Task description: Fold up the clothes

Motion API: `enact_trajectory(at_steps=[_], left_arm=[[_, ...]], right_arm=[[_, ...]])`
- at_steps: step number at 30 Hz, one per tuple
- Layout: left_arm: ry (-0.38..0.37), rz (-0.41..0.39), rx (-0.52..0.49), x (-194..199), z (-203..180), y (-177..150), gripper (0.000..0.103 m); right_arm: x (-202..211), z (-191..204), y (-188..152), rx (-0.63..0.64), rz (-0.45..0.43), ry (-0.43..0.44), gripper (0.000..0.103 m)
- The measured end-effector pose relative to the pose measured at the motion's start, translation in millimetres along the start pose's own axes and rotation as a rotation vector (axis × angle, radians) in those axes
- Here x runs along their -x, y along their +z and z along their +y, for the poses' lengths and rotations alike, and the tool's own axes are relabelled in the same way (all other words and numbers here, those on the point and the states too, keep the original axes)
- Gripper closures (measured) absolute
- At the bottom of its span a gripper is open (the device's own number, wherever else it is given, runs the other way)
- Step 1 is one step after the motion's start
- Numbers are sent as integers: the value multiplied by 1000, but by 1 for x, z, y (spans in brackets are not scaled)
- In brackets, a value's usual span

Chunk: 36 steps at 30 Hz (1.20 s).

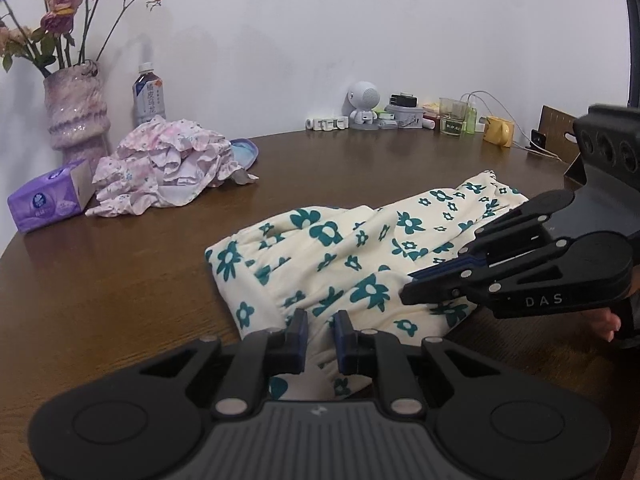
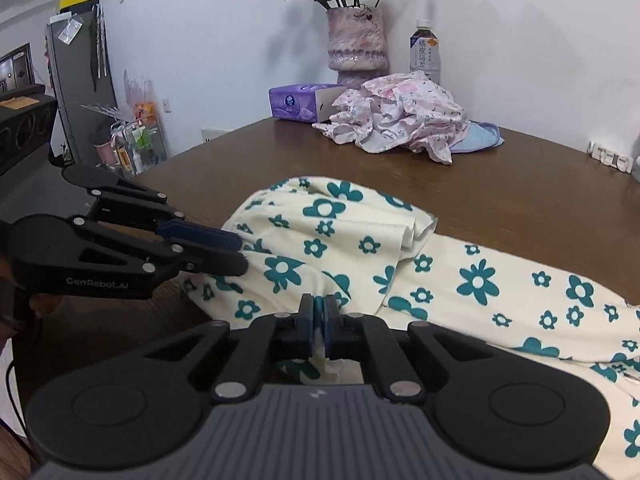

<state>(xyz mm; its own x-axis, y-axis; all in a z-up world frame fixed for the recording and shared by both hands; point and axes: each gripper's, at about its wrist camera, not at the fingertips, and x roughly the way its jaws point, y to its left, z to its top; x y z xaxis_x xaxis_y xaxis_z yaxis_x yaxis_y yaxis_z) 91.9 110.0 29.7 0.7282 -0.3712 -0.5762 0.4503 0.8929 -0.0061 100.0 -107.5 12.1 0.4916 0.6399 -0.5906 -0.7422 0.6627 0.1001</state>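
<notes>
A cream garment with teal flowers (image 1: 340, 252) (image 2: 360, 232) lies crumpled across the near part of the brown table (image 1: 120, 280). In the right wrist view, my right gripper (image 2: 319, 308) is shut on a pinch of this cloth at its near edge. The left wrist view shows the same gripper (image 1: 408, 285) coming in from the right over the fabric. My left gripper (image 1: 320, 322) hovers over the garment's near edge with a narrow gap between its fingers and the cloth lying under them. From the right wrist view, the left gripper (image 2: 240, 254) has its tips at the garment's left edge.
A pink floral pile of clothes (image 1: 168, 164) (image 2: 400, 120) sits at the back over a blue cloth (image 1: 244, 152). Around it stand a purple tissue box (image 1: 48, 196), a vase of flowers (image 1: 76, 112) and a bottle (image 1: 149, 96). Small items (image 1: 400, 116) line the wall.
</notes>
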Motion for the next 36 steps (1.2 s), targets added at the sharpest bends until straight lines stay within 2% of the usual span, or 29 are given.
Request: enact_trajectory(at_steps=[3, 6, 8, 10, 11, 12, 16, 17, 19, 23, 25, 27, 32, 36], left_arm=[[-11, -6, 26, 0, 4, -1, 89], [-8, -13, 41, 4, 3, 1, 88], [-5, -27, 53, 10, 3, 3, 84], [0, -74, 43, 24, -2, 6, 71], [-5, -89, 28, 30, -5, 6, 69], [-11, -95, 14, 35, -9, 7, 69], [-6, -22, -40, 28, -20, 1, 72], [9, -1, -49, 23, -21, 0, 82], [42, 20, -59, 14, -21, -1, 89], [55, 29, -65, 7, -20, -1, 90], [53, 32, -56, 5, -17, -3, 90], [44, 31, -38, 4, -15, -6, 89], [12, 17, 1, 3, -7, -10, 89], [15, 3, 11, 4, -7, -12, 89]], right_arm=[[-1, -7, -3, -33, -15, 25, 99], [6, -7, -3, -44, -42, 12, 99], [11, -6, -2, -51, -60, 4, 98], [15, -6, -2, -59, -77, -5, 88], [18, -6, -2, -62, -86, -9, 76], [20, -6, -2, -66, -95, -13, 75], [36, 5, 0, -18, -126, 2, 75], [35, 7, 0, -2, -123, 9, 75], [30, 10, 0, 29, -104, 10, 75], [16, 13, -3, 89, -47, -5, 77], [13, 11, -5, 91, -33, -2, 87], [12, 6, -7, 74, -27, 9, 92], [11, -6, -13, 32, -13, 35, 92], [10, -11, -12, 1, -10, 53, 92]])
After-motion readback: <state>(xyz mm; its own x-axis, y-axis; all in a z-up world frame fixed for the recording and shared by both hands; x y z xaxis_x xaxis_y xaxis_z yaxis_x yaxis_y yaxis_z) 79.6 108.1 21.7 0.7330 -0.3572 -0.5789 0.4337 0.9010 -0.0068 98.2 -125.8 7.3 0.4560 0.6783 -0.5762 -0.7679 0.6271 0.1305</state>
